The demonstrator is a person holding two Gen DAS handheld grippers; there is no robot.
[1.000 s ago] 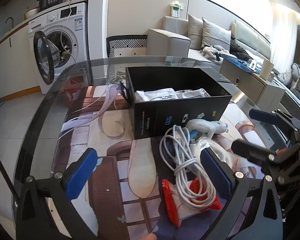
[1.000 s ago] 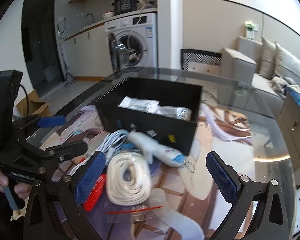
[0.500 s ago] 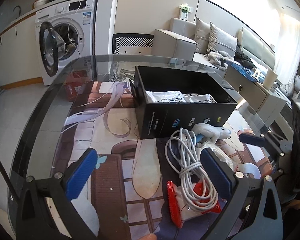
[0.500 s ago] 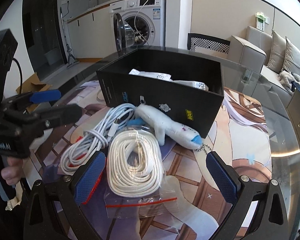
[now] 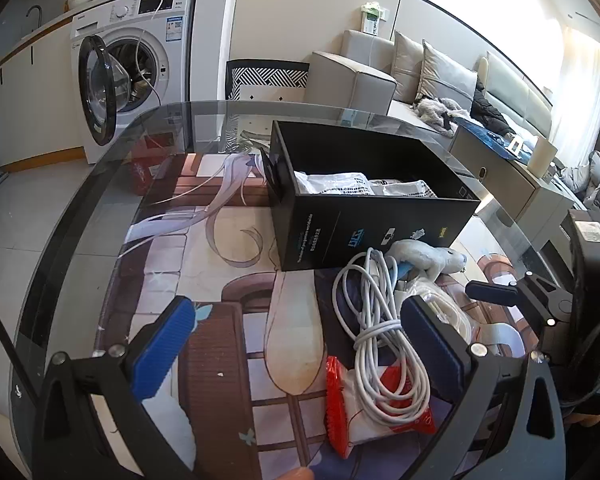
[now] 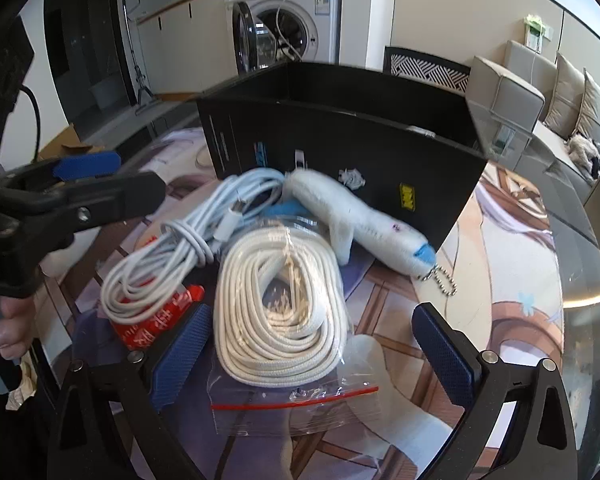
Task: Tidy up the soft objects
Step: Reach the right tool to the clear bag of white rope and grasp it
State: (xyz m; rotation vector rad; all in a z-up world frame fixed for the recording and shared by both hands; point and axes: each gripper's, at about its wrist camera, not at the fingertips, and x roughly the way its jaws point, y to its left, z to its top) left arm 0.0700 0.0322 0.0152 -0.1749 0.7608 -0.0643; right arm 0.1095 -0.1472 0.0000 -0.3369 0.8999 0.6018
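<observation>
Now right gripper (image 6: 314, 350) lower, nearer the bagged rope (image 6: 284, 304).

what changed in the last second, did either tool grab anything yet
Nothing grabbed yet. The right tool has come down and forward, jaws open, over the bagged white rope. The left tool shifted only a little and is also open and empty. The white cable, plush toy and black box lie where they were.

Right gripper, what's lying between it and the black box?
In the right wrist view, a bagged rope coil sits just ahead of the right gripper, then the plush toy against the black box.
</observation>
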